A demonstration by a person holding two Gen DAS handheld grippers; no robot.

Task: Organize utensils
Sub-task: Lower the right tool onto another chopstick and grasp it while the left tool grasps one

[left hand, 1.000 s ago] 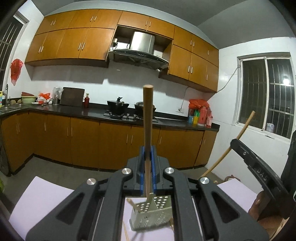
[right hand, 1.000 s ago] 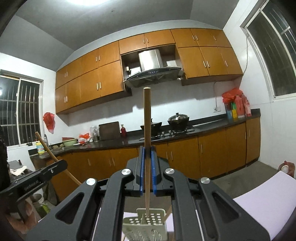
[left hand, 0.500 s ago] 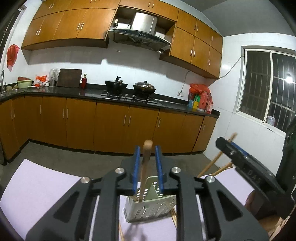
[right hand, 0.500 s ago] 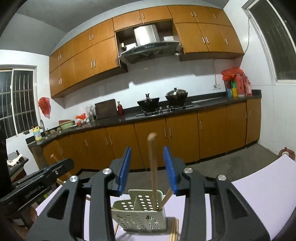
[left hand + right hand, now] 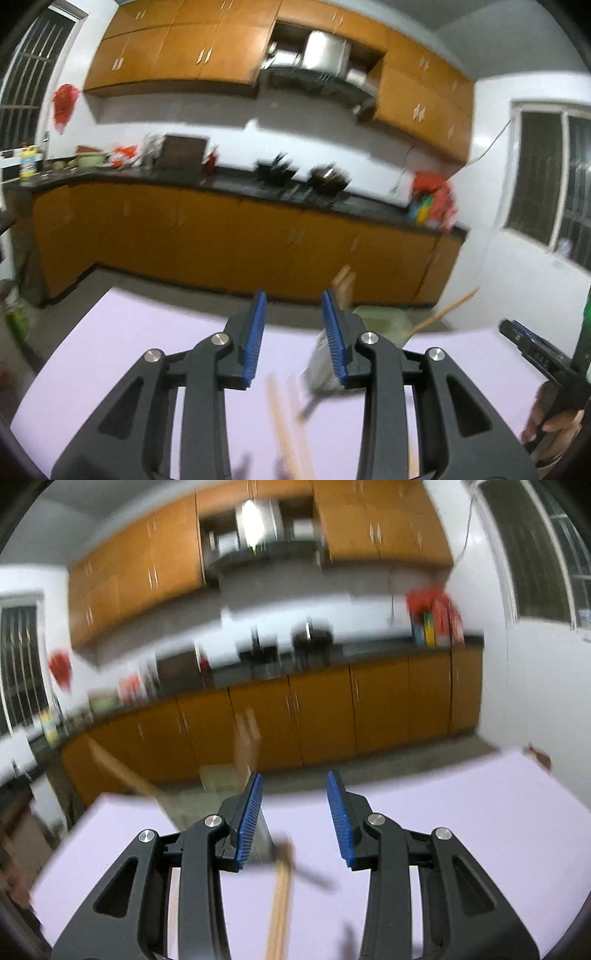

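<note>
The left tool [image 5: 291, 332] fills the lower middle of its view, its blue pads [image 5: 255, 339] apart and the jaws opening, with nothing between them. Behind its right pad, just right of centre, stands the holder [image 5: 380, 319], a pale green perforated box on the lilac bench [image 5: 122, 347]. A wooden stick [image 5: 343, 286] rises from it at centre right, and another stick [image 5: 445, 314] leans out toward the right. Two loose sticks [image 5: 284, 417] lie on the bench at lower centre, below the gap of the jaws. At the right edge the other tool shows as a black bar, gripped by a hand [image 5: 554, 424] in the lower right corner.

In the right wrist view the right tool [image 5: 295, 812] sits low and central, released, its blue pads [image 5: 341, 816] wide with only bench [image 5: 461, 812] between them. The holder [image 5: 221, 786] is left of centre, partly behind the left pad. One stick [image 5: 245, 738] stands up from it at mid-frame; another [image 5: 122, 771] slants toward the upper left. A loose stick [image 5: 280, 901] lies on the bench at lower centre, running down to the bottom edge.

Both views are blurred. Behind the bench runs a kitchen with orange cabinets [image 5: 221, 236], a dark worktop with pots [image 5: 325, 177] and a hood [image 5: 317, 70] in the upper middle.
</note>
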